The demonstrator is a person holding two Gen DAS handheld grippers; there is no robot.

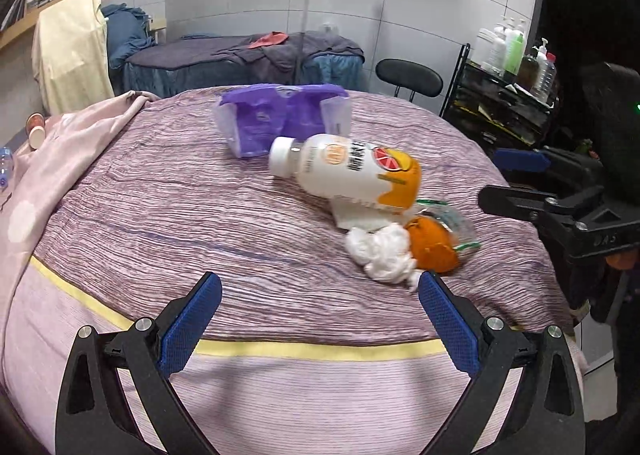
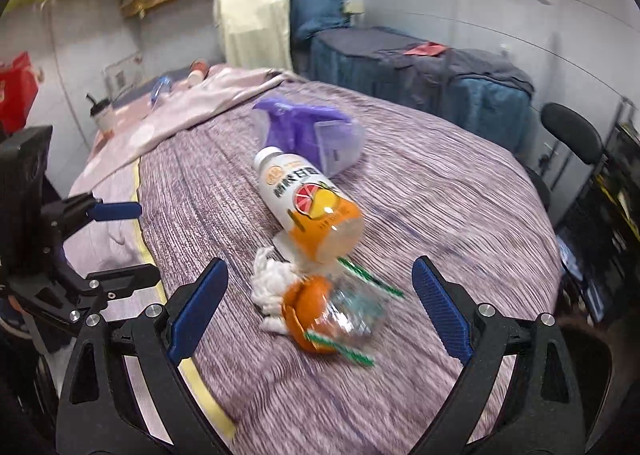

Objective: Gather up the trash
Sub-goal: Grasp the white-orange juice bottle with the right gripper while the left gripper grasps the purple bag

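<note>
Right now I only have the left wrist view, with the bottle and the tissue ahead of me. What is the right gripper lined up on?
Observer: The right gripper is open, and the orange peel with the clear wrapper sits between its fingers.
Operator: Is the wrapper touching the bottle?
Observer: The bottle lies on its side with its base right over the wrapper's far edge; the picture is too blurred to tell contact.
Operator: Anything to the left of the bed that I miss?
Observer: A red bag stands by the wall there, and a cup with a dark lid is near the bed's far corner.
</note>
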